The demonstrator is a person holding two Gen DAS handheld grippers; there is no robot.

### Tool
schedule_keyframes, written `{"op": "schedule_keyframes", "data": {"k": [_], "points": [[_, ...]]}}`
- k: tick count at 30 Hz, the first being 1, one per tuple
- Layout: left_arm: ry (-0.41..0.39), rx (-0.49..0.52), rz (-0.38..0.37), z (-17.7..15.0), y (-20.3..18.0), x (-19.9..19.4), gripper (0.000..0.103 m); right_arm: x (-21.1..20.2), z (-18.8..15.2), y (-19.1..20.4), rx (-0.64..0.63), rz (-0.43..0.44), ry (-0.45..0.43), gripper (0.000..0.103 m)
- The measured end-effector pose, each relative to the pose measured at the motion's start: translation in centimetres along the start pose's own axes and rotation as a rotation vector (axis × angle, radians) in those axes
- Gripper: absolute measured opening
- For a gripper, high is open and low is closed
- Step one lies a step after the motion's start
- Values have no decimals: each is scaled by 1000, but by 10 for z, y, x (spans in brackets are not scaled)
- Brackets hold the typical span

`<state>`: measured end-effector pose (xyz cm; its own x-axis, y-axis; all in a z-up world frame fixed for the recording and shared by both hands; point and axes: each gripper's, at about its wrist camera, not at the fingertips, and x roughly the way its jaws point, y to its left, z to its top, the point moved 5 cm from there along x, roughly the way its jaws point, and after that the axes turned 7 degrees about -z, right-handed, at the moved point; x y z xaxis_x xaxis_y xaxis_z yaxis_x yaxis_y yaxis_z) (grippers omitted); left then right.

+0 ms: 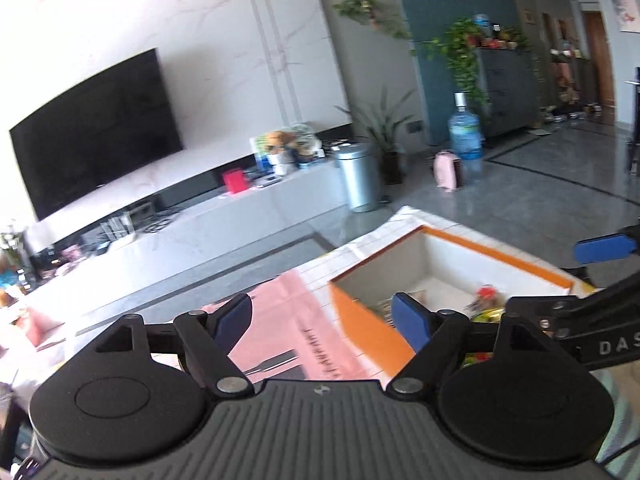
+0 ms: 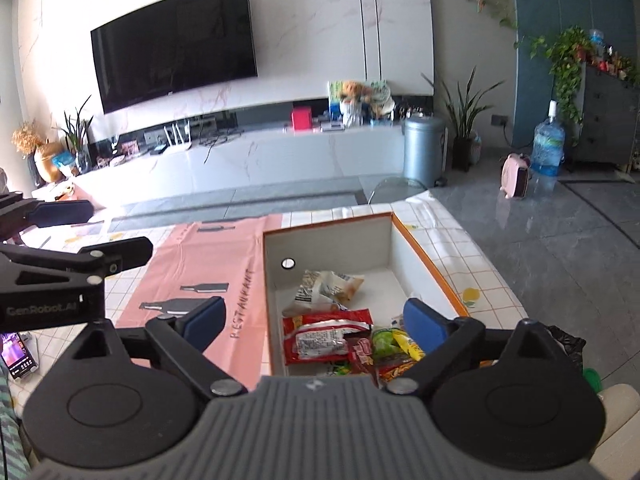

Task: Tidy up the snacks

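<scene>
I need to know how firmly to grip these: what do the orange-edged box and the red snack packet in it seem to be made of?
The box looks like stiff cardboard with a matte white inside: flat thin walls, sharp corners. The red snack packet looks like thin glossy plastic film or foil: crinkled, with bright glints.

Ahead of me: big black flat-screen TV on white marble wall, long white low console under it. Small red box sits on the console. Grey metal pedal bin stands at its right end, tall-leaved potted plant just beside. Blue water jug on grey floor, pink case near it. Pink printed mat on checked tablecloth.
</scene>
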<state>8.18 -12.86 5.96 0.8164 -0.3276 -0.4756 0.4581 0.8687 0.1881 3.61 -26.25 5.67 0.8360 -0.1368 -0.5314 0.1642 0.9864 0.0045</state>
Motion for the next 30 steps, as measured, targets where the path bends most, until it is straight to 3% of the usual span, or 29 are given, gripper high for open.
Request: {"op": "schedule_keyframes", "data": {"k": [3, 8, 20, 30], "points": [[11, -29, 50, -15, 10, -6, 93, -6, -13, 19, -17, -41, -35, 93], [3, -82, 111, -38, 23, -13, 93, -4, -34, 37, -38, -61, -13, 93], [88, -113, 64, -95, 28, -16, 93, 0, -65, 62, -59, -98, 42, 93], [107, -160, 81, -108, 39, -16, 93, 4, -72, 72, -95, -111, 51, 93]]}}
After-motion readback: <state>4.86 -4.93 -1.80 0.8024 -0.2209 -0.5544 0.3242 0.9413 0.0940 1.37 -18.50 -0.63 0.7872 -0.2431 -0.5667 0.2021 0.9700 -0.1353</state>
